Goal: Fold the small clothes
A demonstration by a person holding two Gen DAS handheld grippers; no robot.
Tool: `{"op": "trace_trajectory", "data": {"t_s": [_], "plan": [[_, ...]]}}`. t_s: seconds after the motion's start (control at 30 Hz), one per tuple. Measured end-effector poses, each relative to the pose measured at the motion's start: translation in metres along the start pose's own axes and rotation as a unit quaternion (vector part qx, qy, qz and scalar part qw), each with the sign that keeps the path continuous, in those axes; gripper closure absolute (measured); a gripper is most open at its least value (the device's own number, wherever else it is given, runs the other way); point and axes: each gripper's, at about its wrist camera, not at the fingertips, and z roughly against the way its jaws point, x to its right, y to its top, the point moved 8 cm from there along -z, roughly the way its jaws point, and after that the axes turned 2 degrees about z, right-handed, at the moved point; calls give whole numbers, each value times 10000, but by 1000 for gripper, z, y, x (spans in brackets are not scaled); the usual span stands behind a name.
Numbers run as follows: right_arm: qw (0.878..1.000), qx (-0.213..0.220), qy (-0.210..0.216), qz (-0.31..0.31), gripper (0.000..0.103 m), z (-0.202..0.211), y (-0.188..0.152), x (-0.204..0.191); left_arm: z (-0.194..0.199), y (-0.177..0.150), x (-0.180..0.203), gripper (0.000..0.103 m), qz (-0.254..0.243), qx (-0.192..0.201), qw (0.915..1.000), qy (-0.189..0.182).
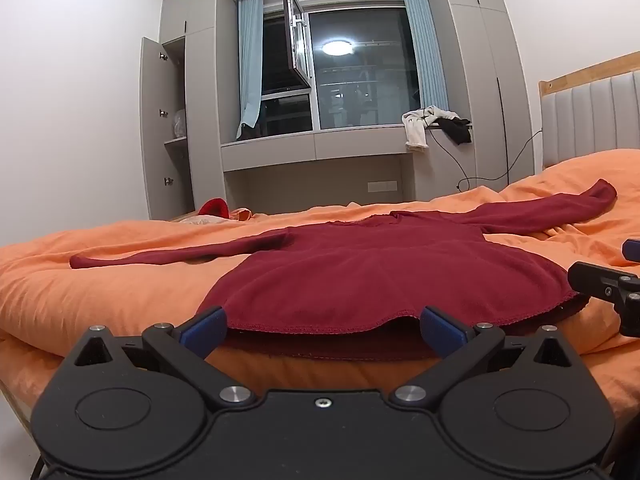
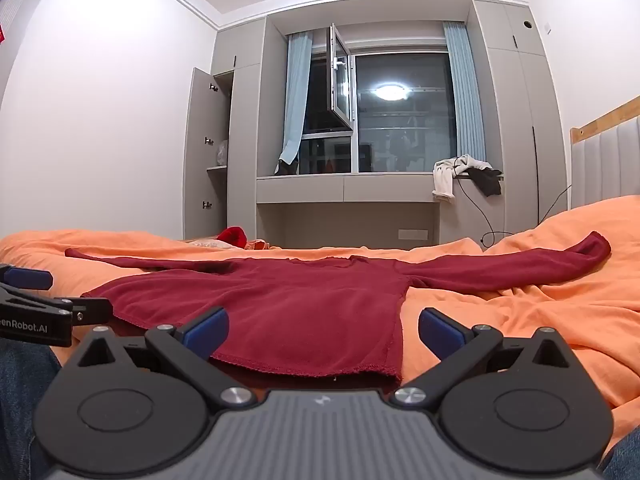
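Observation:
A dark red long-sleeved sweater (image 1: pixel 360 272) lies flat on the orange bed cover (image 1: pixel 80 300), its sleeves spread out to left and right. My left gripper (image 1: pixel 323 328) is open at the near hem, which runs between the two blue pads without being pressed. My right gripper (image 1: pixel 604 262) shows at the right edge, beside the hem's right end. In the right wrist view the sweater (image 2: pixel 280 312) has its near right corner between the wide-apart pads of my right gripper (image 2: pixel 324 332), which is open. My left gripper (image 2: pixel 64 292) appears at the left edge.
A padded headboard (image 1: pixel 592 116) stands at the right. Beyond the bed are a grey window bench with white and black clothes (image 1: pixel 432 124), a cable, and an open wardrobe door (image 1: pixel 160 128). A red item (image 1: pixel 214 208) lies at the bed's far edge. A jeans-clad leg (image 2: pixel 20 392) is near.

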Motion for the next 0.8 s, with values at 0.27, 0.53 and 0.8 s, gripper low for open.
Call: {"op": "trace_trajectory", "data": {"t_s": [0.27,0.53,0.8], "plan": [[10000,-15,11,-18,0,1,0,-1,0,0,0,0,12,-7,10000,3],[10000,-17,18,-16,0,1,0,-1,0,0,0,0,20,-7,10000,9],[10000,-25,1,-23,0,1,0,-2,0,0,0,0,16,-7,10000,2]]}}
